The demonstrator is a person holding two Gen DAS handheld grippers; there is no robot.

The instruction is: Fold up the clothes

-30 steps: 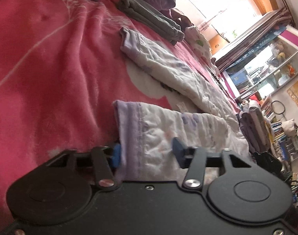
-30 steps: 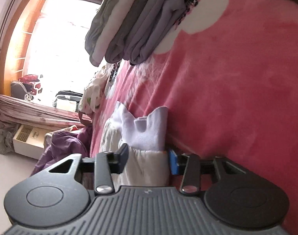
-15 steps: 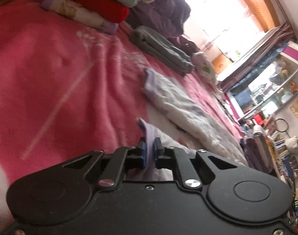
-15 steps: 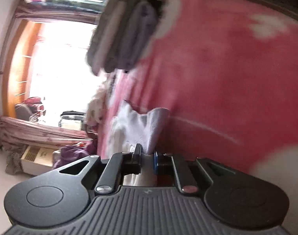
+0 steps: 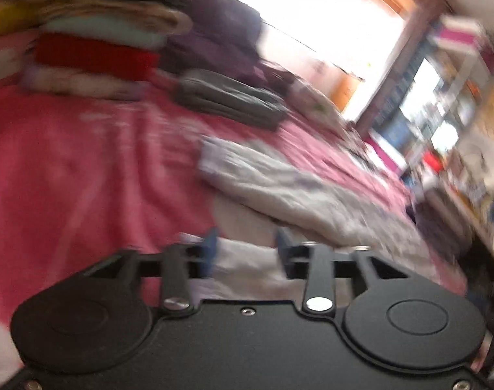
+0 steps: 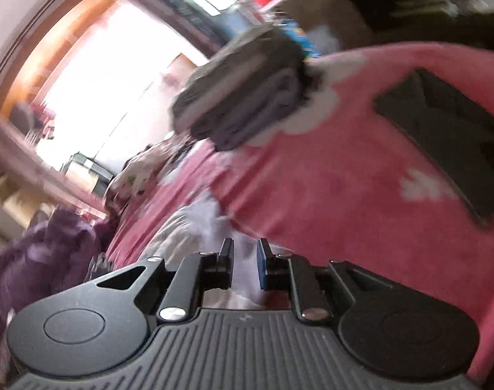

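Note:
A pale lilac-and-white garment (image 5: 298, 191) lies crumpled on the pink blanket (image 5: 84, 169). My left gripper (image 5: 247, 250) is open, its jaws spread wide, with a flap of the garment lying between and under them. In the right wrist view the same garment (image 6: 195, 227) shows ahead of my right gripper (image 6: 245, 260), whose jaws stand slightly apart with pale cloth between them; blur hides whether they still pinch it.
A folded grey stack (image 5: 227, 97) and a pile of folded red, teal and cream clothes (image 5: 94, 55) lie at the far side of the bed. Another grey folded stack (image 6: 247, 91) and a dark garment (image 6: 448, 136) lie on the blanket. Shelves (image 5: 458, 104) stand at right.
Both grippers closed on the garment half a second ago. Now the left jaws have spread wide open and the right jaws have parted slightly. Both views have swung and blurred.

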